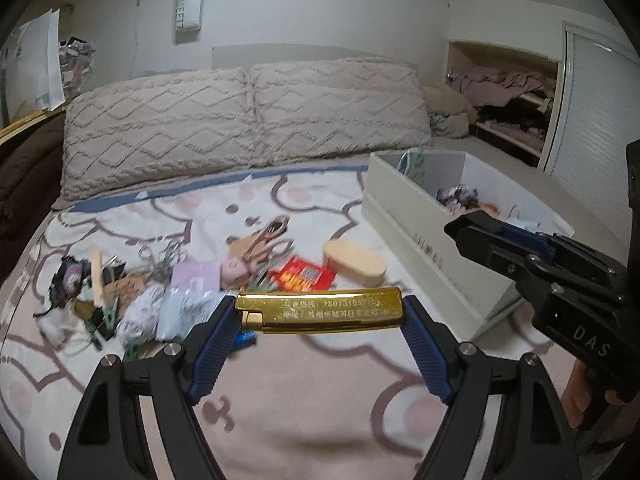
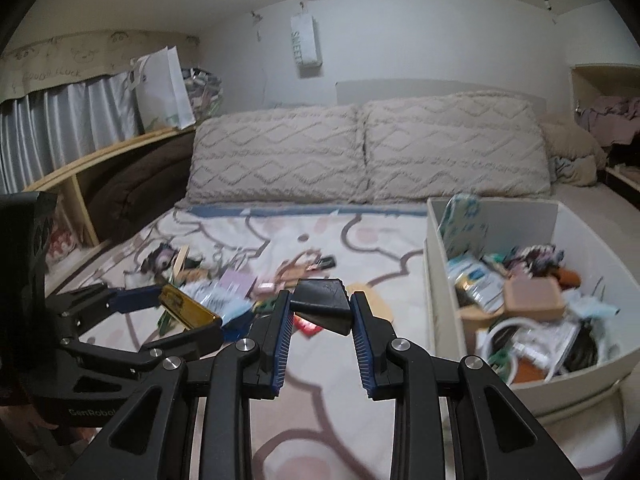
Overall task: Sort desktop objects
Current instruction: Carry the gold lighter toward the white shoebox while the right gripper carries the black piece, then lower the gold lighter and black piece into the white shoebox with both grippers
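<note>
My left gripper (image 1: 320, 312) is clamped end to end on a gold bar-shaped lighter (image 1: 320, 309), blue pads (image 1: 214, 344) pressing on its two short ends; the jaws stand wide because the bar spans them. Its long axis runs crosswise to my fingers, level left to right in the left wrist view, engraved face toward the camera, the paler hinge part at the left end. It is held up off the bed. My right gripper (image 2: 320, 312) is closed on a black wedge-shaped object (image 2: 320, 304), one pad on each side, broad flat face up, thinner edge dropping toward the camera; what it is I cannot tell. Seen from the right wrist, the gold lighter (image 2: 186, 307) sits to the left of my right fingers, tilted, its far end higher. Below both grippers lies a bedspread (image 1: 304, 392), cream with pinkish-brown cartoon outlines. On it, beyond the left gripper, a scatter of small things: a red packet (image 1: 306, 278), a tan oval case (image 1: 354, 262), rose-gold scissors (image 1: 268, 240), a lilac card (image 1: 196, 276), a dark floral scrunchie (image 1: 68, 280), plus bits too blurred to name. To the right stands a white bin (image 2: 434, 280), open-topped, already holding cables, packets and a pinkish-brown box (image 2: 532, 296). Behind, two beige tufted pillows (image 1: 240, 116) lean on the headboard; a white hanging tag (image 1: 189, 6) reads SWEET on the wall. A shelf with a white paper bag (image 2: 164, 88) and a grey curtain sits left, an open closet (image 1: 504, 96) with heaped clothes right.
</note>
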The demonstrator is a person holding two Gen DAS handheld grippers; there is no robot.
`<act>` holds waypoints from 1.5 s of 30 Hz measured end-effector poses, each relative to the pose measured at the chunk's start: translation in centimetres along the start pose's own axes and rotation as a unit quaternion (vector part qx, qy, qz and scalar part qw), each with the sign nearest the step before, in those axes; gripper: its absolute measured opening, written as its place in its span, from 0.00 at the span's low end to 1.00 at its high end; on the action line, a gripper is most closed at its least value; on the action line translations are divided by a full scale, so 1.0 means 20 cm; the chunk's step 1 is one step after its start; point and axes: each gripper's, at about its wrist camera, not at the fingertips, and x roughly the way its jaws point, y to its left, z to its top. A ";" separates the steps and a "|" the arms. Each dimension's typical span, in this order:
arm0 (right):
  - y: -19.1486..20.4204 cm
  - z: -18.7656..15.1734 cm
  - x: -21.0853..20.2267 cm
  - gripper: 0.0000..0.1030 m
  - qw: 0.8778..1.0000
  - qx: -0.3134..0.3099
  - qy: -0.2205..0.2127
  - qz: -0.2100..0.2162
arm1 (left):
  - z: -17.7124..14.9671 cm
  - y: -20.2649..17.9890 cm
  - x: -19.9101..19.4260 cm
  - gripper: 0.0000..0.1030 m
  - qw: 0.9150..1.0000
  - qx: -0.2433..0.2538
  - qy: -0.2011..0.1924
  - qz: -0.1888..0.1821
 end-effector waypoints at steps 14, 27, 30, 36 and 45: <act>-0.24 0.23 -0.07 0.29 0.998 0.001 -0.052 -0.041 | 0.22 -0.16 0.07 0.78 0.999 -0.004 -0.021 -0.034; -0.56 0.25 -0.14 0.29 0.990 0.047 -0.071 -0.114 | 0.38 -0.40 0.10 0.78 0.997 0.011 -0.049 -0.063; -0.64 0.23 -0.16 0.29 0.987 0.063 -0.069 -0.132 | 0.41 -0.46 0.11 0.78 0.996 0.017 -0.052 -0.072; -0.76 0.18 -0.15 0.29 0.985 0.085 -0.047 -0.145 | 0.48 -0.57 0.13 0.78 0.994 0.031 -0.060 -0.082; -0.78 0.13 -0.08 0.29 0.985 0.074 -0.006 -0.155 | 0.54 -0.66 0.28 0.78 0.995 0.032 -0.039 -0.091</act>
